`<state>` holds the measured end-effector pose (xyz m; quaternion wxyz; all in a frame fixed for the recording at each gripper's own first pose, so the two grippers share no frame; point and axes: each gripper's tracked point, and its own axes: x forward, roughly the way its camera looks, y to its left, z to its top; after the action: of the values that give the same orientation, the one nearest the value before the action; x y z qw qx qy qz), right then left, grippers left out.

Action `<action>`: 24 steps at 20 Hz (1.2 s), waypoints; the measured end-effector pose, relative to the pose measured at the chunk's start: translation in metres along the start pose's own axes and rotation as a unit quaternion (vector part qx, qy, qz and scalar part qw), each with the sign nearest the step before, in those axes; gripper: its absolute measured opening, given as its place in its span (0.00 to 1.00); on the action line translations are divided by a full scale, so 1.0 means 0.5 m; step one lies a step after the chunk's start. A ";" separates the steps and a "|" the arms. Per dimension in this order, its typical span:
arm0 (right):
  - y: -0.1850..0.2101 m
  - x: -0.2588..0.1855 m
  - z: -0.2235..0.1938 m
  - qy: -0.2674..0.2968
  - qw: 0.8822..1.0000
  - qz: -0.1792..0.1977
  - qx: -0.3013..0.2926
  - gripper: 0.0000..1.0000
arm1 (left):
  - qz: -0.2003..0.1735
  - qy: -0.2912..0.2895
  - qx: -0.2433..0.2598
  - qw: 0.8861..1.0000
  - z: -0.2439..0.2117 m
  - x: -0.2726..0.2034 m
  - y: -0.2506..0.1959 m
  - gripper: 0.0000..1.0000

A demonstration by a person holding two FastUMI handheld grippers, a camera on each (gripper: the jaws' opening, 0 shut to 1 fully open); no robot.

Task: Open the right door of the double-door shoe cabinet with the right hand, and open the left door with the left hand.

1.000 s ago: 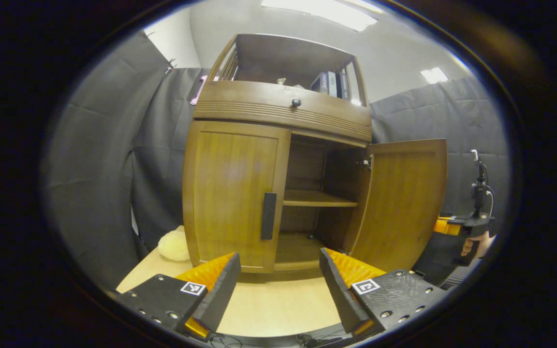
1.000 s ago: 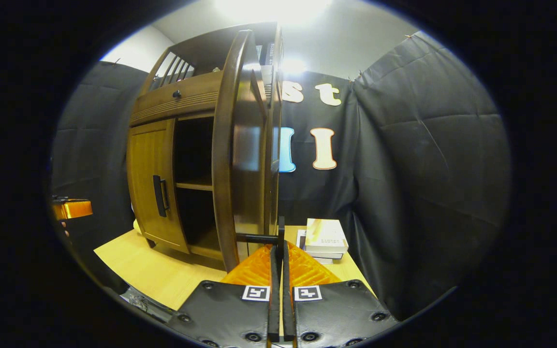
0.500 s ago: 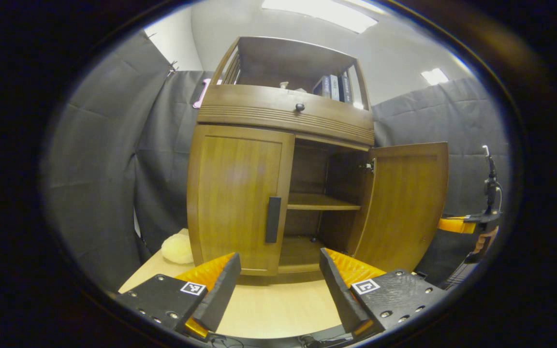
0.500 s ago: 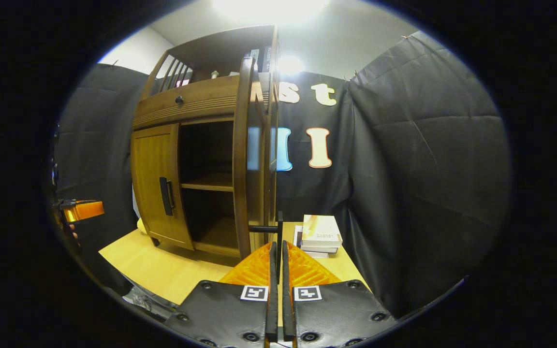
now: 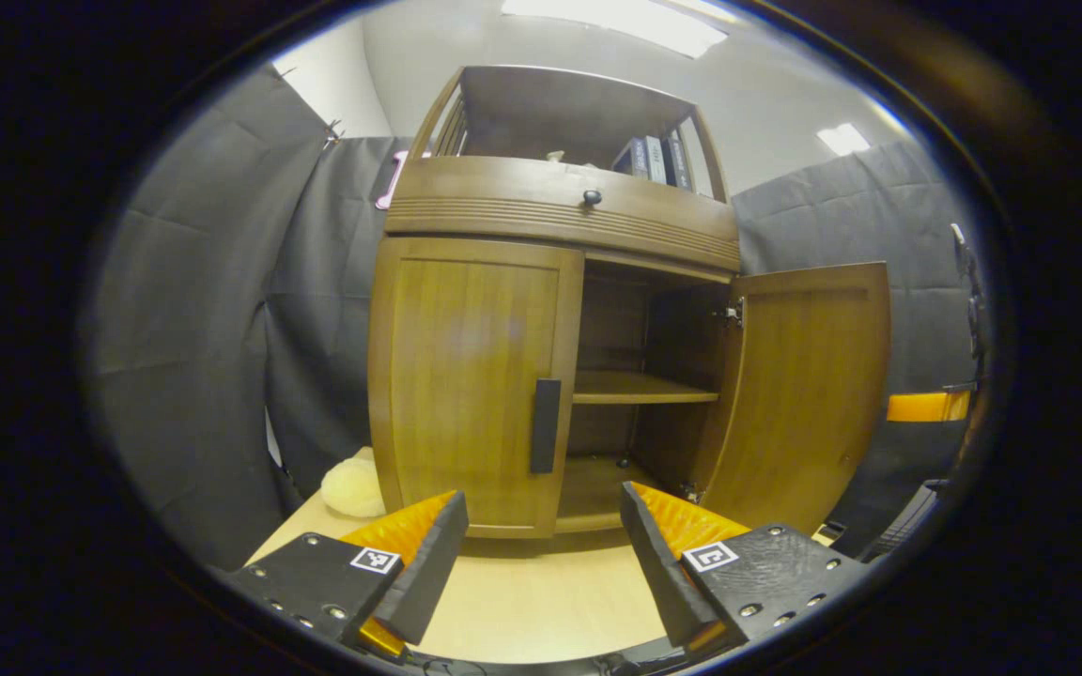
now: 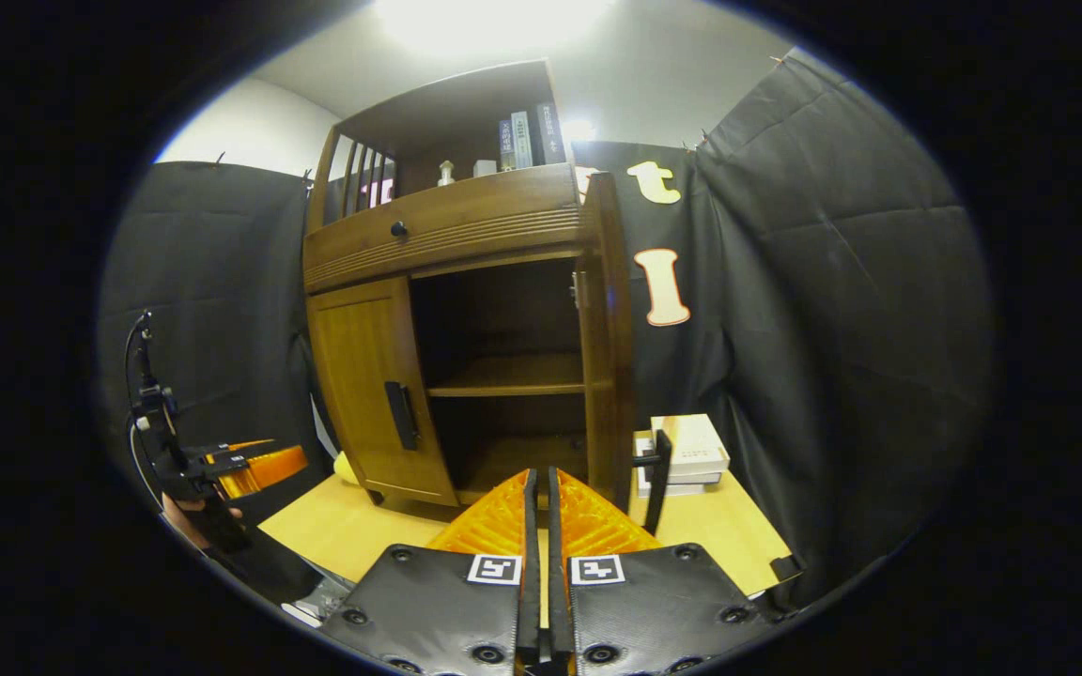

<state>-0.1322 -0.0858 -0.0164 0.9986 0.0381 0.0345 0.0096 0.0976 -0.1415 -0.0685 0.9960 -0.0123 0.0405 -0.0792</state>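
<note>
- Right gripper view: the right gripper (image 6: 538,488) has come off the black bar handle (image 6: 658,479) of the brown wooden right door (image 6: 609,347); half a second ago that handle sat between its fingers, now it stands just beside them on the right, apart. The fingers are pressed together with nothing between them.
- That door hangs swung wide, so the right half of the task looks done.
- Left gripper view: the left gripper (image 5: 541,526) has its fingers spread wide and holds nothing. It has drifted slightly nearer the brown wooden shoe cabinet (image 5: 560,202), facing the closed left door (image 5: 466,376) and its black bar handle (image 5: 545,426), which it does not touch.
- Next, probably, a reach for that handle.
- Count: two doors, one open, one shut; two handles; one round drawer knob (image 5: 591,197); three or so upright books (image 6: 524,141), hard to count; one pale fluffy lump (image 5: 351,488) by the cabinet's left foot.
</note>
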 end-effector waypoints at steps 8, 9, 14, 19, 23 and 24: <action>0.134 0.155 -0.003 0.000 0.997 0.067 -0.023 0.23 | 0.014 0.002 0.012 1.000 0.004 0.002 0.006 0.94; 0.143 0.181 -0.012 0.002 0.997 0.067 -0.029 0.40 | 0.013 -0.003 0.015 1.000 0.006 0.005 0.004 0.94; 0.115 0.266 -0.018 0.013 0.999 0.027 -0.038 0.97 | 0.018 -0.001 0.019 1.000 -0.007 0.013 0.007 0.94; 0.104 0.333 -0.013 0.017 1.000 0.014 -0.023 0.94 | 0.015 0.008 0.012 1.000 -0.011 0.012 0.005 0.94; 0.097 0.366 -0.007 0.011 0.999 0.008 -0.033 0.98 | 0.008 0.022 0.017 1.000 -0.013 0.006 0.005 0.94; 0.095 0.374 -0.008 0.012 0.999 0.006 -0.034 0.93 | 0.011 0.027 0.021 0.999 -0.016 0.006 0.007 0.93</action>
<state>0.0530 -0.0342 -0.0296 0.9988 0.0043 0.0461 0.0174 0.1003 -0.1386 -0.0766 0.9954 0.0116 0.0655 -0.0690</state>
